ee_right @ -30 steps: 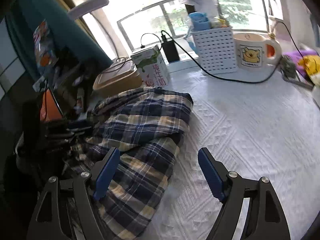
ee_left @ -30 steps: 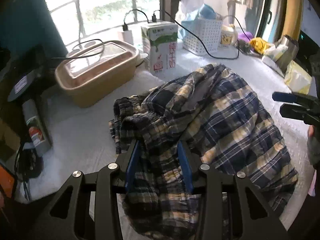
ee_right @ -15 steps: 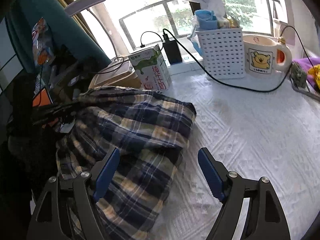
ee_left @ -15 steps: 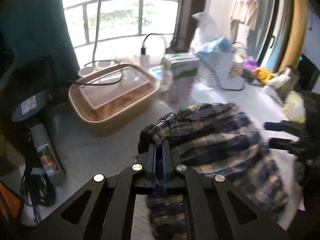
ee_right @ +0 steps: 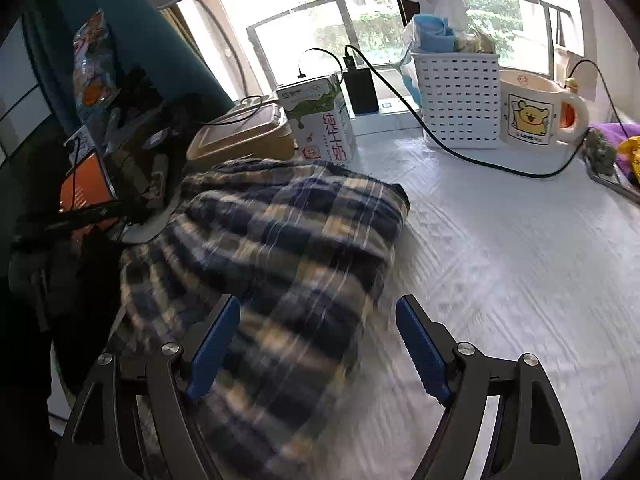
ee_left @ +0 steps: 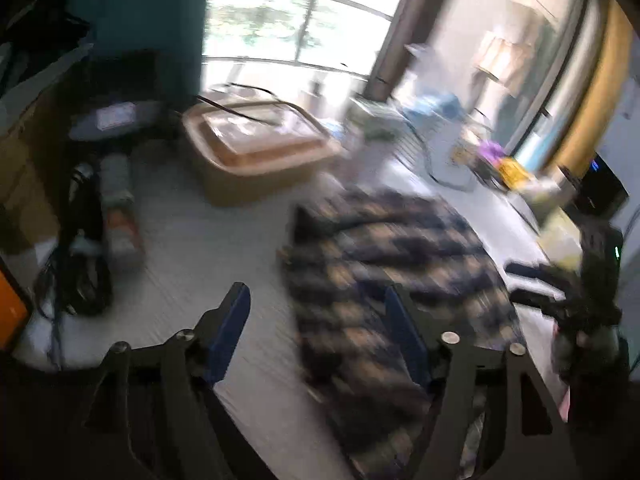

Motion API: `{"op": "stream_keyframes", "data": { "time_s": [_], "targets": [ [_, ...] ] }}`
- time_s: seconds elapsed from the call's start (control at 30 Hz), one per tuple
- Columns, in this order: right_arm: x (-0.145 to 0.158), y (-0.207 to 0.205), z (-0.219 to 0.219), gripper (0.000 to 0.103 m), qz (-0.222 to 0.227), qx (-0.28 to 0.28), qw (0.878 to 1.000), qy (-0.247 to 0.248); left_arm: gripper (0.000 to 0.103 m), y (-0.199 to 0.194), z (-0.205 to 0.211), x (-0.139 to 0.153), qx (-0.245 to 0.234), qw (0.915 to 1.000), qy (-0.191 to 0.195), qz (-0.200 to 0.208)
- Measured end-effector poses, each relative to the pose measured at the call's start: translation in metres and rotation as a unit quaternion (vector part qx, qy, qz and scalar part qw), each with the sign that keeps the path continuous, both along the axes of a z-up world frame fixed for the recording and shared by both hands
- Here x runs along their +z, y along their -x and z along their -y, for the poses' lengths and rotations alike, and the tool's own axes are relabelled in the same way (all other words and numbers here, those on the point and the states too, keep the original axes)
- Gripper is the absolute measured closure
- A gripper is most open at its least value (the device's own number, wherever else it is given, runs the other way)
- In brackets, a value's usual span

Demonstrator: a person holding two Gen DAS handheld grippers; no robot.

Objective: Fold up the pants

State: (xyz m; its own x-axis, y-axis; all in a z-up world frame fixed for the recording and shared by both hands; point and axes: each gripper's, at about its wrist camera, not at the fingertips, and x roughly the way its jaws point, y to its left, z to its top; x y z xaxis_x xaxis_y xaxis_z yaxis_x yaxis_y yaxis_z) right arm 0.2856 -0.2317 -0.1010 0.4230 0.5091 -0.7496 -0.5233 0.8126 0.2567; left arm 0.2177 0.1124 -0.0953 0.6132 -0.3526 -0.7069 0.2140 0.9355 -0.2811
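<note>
In the left wrist view, blurred throughout, we see the pants [ee_left: 392, 280] as a soft heap of dark blue and cream plaid cloth, lying right of centre on the white, finely ribbed table cover [ee_left: 192, 256]. The left gripper [ee_left: 320, 332] fills the bottom of the frame: black angular arms with round silver rivets and flat blue pads [ee_left: 230, 330]. Its jaws are opening, wide apart already. The left pad stands over bare cover, the right pad at the near edge of the plaid; the cloth reaches into the gap on the right side, but neither pad presses on it. Above centre sits a tan rectangular tub with a clear lid [ee_left: 256, 152]. At the right edge we make out the right gripper [ee_left: 532, 284], dark and smeared, beside the cloth.

In the right wrist view, the plaid pants [ee_right: 280, 248] spread from centre left down to the bottom, rumpled, with a folded corner at centre. The right gripper [ee_right: 316, 344] angles downward, jaws wide apart and holding nothing; its left pad hangs over the cloth, its right pad over the white cover [ee_right: 500, 260]. Behind stand a milk carton [ee_right: 320, 120], a white perforated plastic basket [ee_right: 458, 96] and a glossy mug with a yellow bear [ee_right: 536, 112]. A black cable [ee_right: 480, 160] curves across the cover.
</note>
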Motion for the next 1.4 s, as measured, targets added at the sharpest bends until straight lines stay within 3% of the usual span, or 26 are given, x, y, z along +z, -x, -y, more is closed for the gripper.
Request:
{"op": "stream_keyframes", "data": {
  "time_s": [0.13, 0.2, 0.37, 0.53, 0.57, 0.6, 0.67, 0.73, 0.83, 1.0, 1.13, 1.4],
  "targets": [
    [0.009, 0.031, 0.003, 0.025, 0.007, 0.026, 1.0, 0.004, 0.032, 0.012, 0.032, -0.027, -0.028, 0.998, -0.053, -0.022],
    [0.012, 0.05, -0.003, 0.046, 0.01, 0.048, 0.999, 0.009, 0.033, 0.01, 0.036, -0.038, -0.027, 0.998, -0.048, -0.032],
    [0.004, 0.097, -0.033, 0.048, 0.023, 0.101, 0.993, 0.055, 0.063, 0.005, 0.031, -0.045, 0.001, 0.9987, -0.031, -0.041],
    [-0.011, 0.122, -0.049, 0.048, 0.084, 0.117, 0.98, 0.14, 0.07, 0.015, 0.029, -0.031, 0.001, 0.9993, -0.024, -0.028],
    [-0.014, 0.124, -0.05, 0.057, 0.095, 0.121, 0.976, 0.154, 0.07, 0.014, 0.03, -0.03, 0.001, 0.9993, -0.024, -0.028],
    [-0.019, 0.127, -0.05, 0.073, 0.109, 0.126, 0.97, 0.175, 0.07, 0.014, 0.031, -0.029, 0.001, 0.9993, -0.023, -0.029],
    [-0.026, 0.127, -0.048, 0.083, 0.115, 0.125, 0.965, 0.198, 0.07, 0.014, 0.031, -0.028, 0.002, 0.9992, -0.019, -0.034],
    [-0.023, 0.124, -0.038, 0.093, 0.108, 0.109, 0.972, 0.176, 0.07, 0.017, 0.034, -0.025, 0.002, 0.9992, -0.014, -0.039],
    [-0.011, 0.118, -0.019, 0.097, 0.093, 0.068, 0.986, 0.121, 0.07, 0.023, 0.038, -0.017, -0.003, 0.9993, 0.0, -0.037],
    [-0.01, 0.12, 0.008, 0.098, 0.064, 0.037, 0.993, 0.09, 0.07, 0.031, 0.044, -0.021, -0.009, 0.9987, 0.006, -0.049],
    [-0.02, 0.121, 0.014, 0.098, 0.047, 0.034, 0.994, 0.09, 0.07, 0.025, 0.043, -0.05, 0.002, 0.9965, -0.003, -0.083],
    [-0.021, 0.124, 0.014, 0.098, 0.05, 0.059, 0.989, 0.123, 0.066, 0.036, 0.042, -0.04, -0.008, 0.9968, -0.013, -0.079]
  ]
}}
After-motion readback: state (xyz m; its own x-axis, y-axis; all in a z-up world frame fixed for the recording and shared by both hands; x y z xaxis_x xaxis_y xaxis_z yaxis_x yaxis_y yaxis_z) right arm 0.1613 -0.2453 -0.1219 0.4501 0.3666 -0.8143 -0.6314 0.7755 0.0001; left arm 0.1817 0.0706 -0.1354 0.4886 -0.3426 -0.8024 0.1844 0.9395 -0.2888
